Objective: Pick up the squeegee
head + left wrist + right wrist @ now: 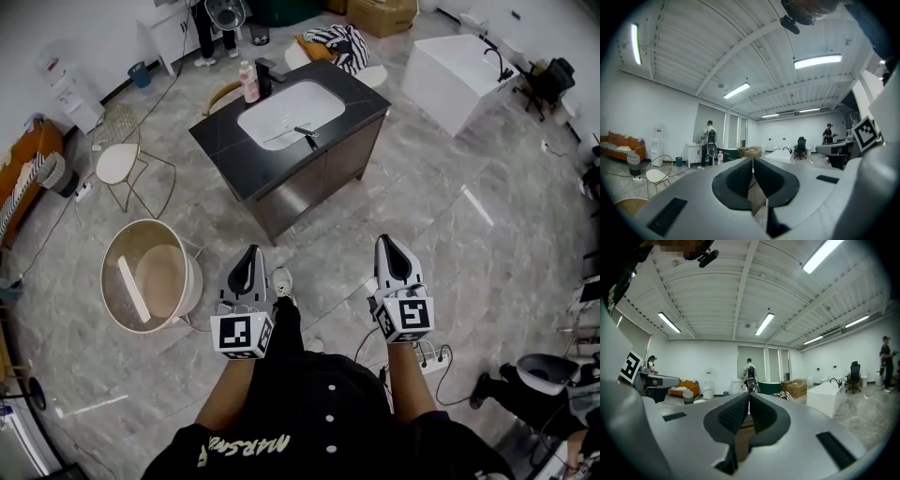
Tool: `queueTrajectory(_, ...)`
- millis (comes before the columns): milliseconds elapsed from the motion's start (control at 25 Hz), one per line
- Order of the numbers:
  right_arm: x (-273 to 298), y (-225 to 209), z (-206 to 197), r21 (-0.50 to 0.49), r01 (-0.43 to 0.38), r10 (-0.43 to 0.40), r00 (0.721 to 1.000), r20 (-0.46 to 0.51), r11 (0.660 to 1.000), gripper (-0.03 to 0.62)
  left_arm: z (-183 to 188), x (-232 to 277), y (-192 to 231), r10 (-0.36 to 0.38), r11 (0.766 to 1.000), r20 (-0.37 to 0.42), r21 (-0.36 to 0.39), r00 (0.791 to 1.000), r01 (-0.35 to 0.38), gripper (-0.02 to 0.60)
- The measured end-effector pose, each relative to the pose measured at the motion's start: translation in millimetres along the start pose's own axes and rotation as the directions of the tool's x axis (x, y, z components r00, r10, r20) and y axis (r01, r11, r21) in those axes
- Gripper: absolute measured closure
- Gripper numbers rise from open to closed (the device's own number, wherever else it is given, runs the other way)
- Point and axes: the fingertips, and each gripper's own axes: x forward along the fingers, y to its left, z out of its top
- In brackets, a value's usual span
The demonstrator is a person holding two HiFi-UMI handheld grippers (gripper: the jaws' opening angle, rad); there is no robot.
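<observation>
A small dark squeegee [306, 134] lies on the front rim of the white basin [281, 112], set in a black-topped vanity [225, 150] ahead of me. Both grippers are held level over the floor, well short of the vanity. In the head view my left gripper [251, 253] is shut with nothing between its jaws, and my right gripper [387, 244] is shut and empty too. In the left gripper view the left gripper [753, 161] has its pads together. The right gripper view shows the right gripper [749, 397] the same way. The squeegee is hidden behind the jaws in both gripper views.
A pink bottle [249, 82] and a black faucet [266, 71] stand at the back of the vanity top. A round beige tub [150, 275] and a gold wire chair [120, 161] stand at the left, and a white bathtub [459, 67] at the far right. A person [710, 143] stands by the far wall.
</observation>
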Motion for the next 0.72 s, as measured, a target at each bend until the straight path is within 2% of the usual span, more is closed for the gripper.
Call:
queueTrajectory(320, 63.4, -19.0, -4.8, -0.009, 0.019, -0.019, 1.0, -0.003, 1.0, 0.595, -5.4, 72.2, 23.6, -0.023, 1.0, 0.007, -0.004, 1.0, 0.023, 0.563)
queueTrajectory(720, 189.8, -45.3, 6.7, -0.024, 0.042, -0.042, 0.999, -0.014, 0.999, 0.595, 7.0, 198.6, 75.5, -0.055, 0.998, 0.009, -0.012, 0.998, 0.055, 0.563)
